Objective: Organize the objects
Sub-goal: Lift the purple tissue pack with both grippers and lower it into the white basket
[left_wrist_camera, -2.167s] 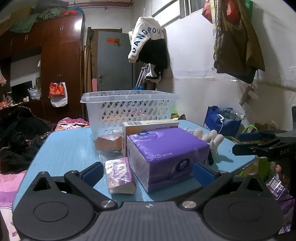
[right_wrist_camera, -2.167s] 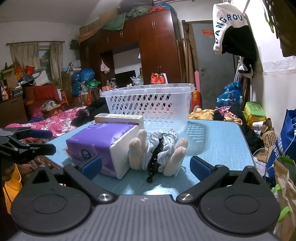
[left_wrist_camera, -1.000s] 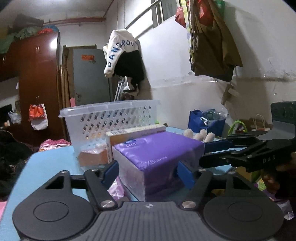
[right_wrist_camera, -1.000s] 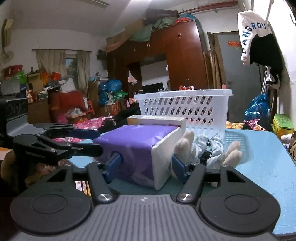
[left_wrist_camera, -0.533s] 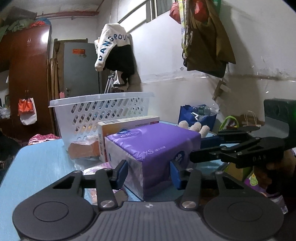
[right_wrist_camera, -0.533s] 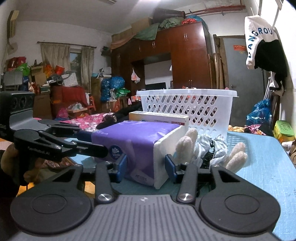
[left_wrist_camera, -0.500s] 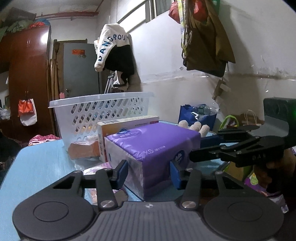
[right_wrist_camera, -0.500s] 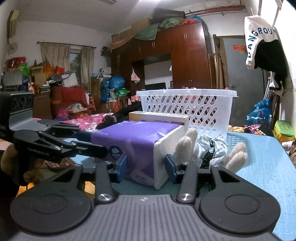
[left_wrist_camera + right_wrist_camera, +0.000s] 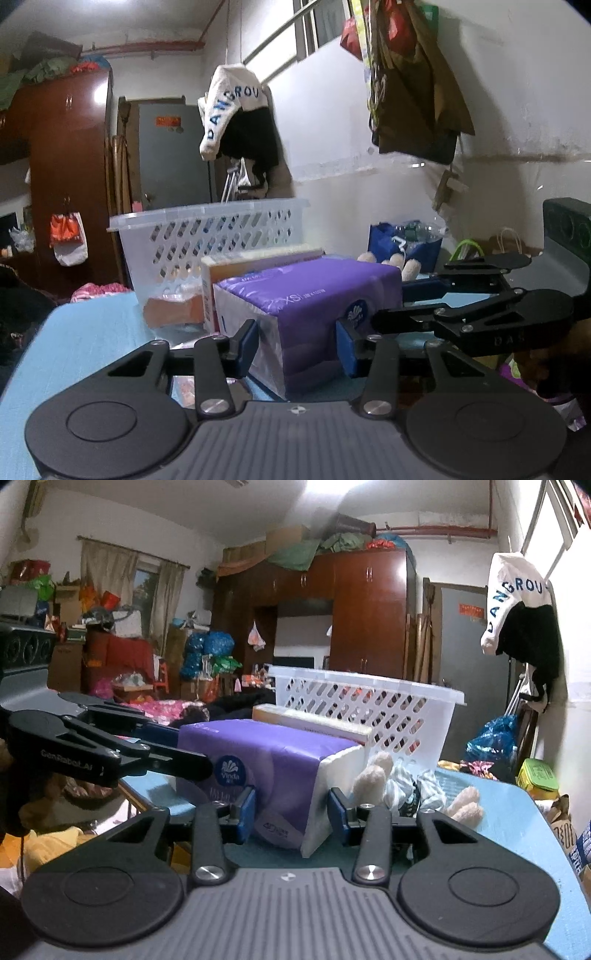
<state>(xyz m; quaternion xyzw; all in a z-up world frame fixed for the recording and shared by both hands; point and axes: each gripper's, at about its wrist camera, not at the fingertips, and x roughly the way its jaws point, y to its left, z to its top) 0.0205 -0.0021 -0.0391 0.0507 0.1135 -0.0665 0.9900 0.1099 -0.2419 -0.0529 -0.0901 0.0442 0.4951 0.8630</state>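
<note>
My left hand-held gripper [image 9: 297,345] is closing its jaws on one end of the purple plastic-wrapped tissue pack [image 9: 314,291]; its blue pads [image 9: 345,347] press both sides of the pack. My right hand-held gripper [image 9: 291,810] is closing its jaws on the opposite, white-ended end of the same pack, and its pads also bear on the wrapper. The pack sits over the light blue bench [image 9: 85,332], gripped from both ends; whether its underside touches the bench I cannot tell.

Directly behind the pack stands a long cream cardboard box [image 9: 258,260], touching it. Behind the box is the white perforated plastic basket [image 9: 210,236]. A small orange packet [image 9: 171,312] lies on the bench against the basket's front. A cream plush toy with striped cloth [image 9: 402,786] lies just beside the pack's white end.
</note>
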